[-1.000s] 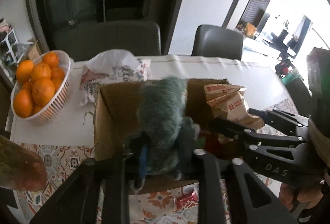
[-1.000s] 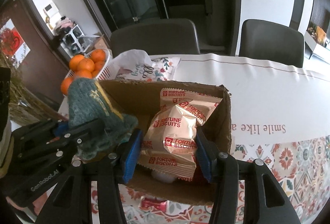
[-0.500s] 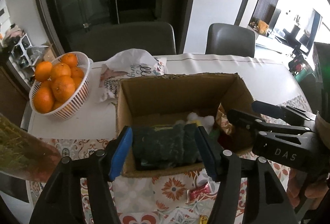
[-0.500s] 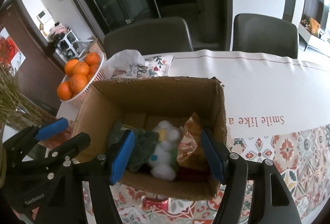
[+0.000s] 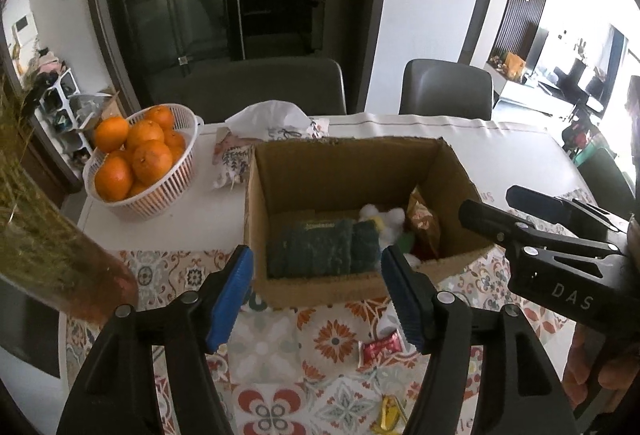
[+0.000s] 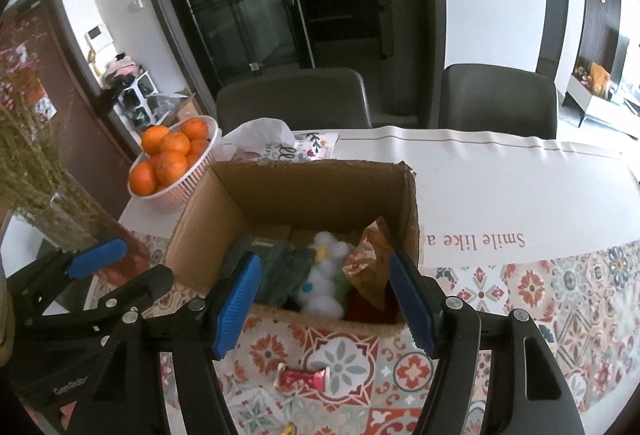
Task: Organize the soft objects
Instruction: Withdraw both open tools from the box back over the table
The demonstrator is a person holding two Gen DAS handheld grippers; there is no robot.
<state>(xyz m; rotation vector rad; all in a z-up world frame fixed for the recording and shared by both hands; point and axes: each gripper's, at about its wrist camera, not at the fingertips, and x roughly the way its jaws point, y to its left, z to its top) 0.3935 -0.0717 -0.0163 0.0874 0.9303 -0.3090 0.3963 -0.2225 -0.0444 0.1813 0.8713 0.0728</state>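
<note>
While both tongs (image 5: 316,291) (image 6: 325,299) gape empty | tablecloth lettering (image 6: 476,241): right view only

From where I'm driving this, the soft stuff is all sitting in the open cardboard box (image 5: 348,171). A dark green knitted piece (image 5: 324,249) lies folded flat along the left of the box floor. Beside it sits a fluffy white plush (image 6: 326,275) with yellow and blue bits, then a crinkly gold snack bag (image 6: 368,267) leaning on the right wall.
</note>
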